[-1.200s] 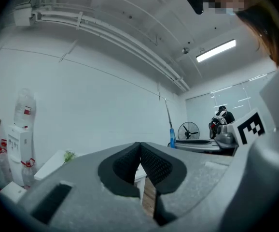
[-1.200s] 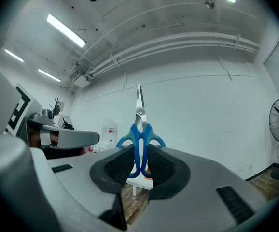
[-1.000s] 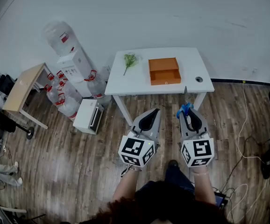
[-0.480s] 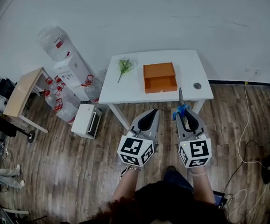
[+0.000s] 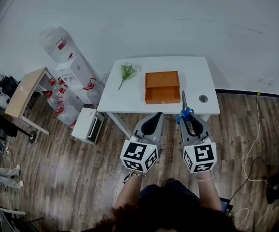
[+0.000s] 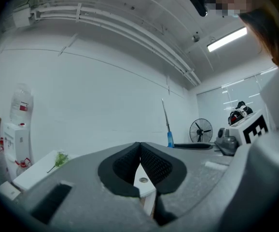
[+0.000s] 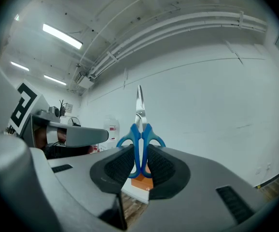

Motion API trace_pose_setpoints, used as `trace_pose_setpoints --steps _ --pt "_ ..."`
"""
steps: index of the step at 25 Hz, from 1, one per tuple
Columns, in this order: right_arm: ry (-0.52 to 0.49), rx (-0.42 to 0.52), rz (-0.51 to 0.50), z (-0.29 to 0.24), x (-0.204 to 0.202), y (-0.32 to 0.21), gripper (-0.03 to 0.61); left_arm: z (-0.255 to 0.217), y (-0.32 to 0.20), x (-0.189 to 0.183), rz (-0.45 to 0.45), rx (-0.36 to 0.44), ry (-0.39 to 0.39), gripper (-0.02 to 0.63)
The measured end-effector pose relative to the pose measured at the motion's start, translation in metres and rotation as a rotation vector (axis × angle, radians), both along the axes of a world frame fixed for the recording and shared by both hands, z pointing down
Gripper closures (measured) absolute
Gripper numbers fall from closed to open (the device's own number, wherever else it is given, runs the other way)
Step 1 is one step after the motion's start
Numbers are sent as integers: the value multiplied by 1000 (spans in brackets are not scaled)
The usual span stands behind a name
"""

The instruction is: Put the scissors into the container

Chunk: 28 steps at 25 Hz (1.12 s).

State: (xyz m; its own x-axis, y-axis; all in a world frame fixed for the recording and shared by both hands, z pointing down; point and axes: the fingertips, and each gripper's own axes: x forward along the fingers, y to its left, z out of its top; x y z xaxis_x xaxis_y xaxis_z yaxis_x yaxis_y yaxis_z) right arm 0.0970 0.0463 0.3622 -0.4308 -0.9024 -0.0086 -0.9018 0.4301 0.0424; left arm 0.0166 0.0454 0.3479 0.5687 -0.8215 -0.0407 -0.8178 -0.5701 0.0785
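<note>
Holding the scissors [image 5: 184,111] clenched by their handles in my right gripper [image 5: 188,123] (left gripper [image 5: 153,123] closed on nothing), I should centre them over the orange container [image 5: 162,87] before releasing.

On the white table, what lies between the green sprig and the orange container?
Nothing: in the head view, only bare white table lies between the green sprig and the orange container.

No legible text, brand or number in any view. Cubes on the left gripper [image 5: 154,121] and right gripper [image 5: 191,124] bear black-and-white square marker patterns, not letters. Far left, a water bottle [image 5: 57,41] carries a red label and the water dispenser [image 5: 75,71] a printed panel, both too small to read.
</note>
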Motion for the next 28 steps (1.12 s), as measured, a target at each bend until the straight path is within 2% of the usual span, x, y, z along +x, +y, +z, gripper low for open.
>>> trace_pose_setpoints --steps 13,28 --pt "-17 -14 -52 14 1 -50 503 15 -43 4 -44 -28 -17 598" --pt "23 -31 -37 19 -14 -146 503 19 -145 -13 -34 -44 -5 598"
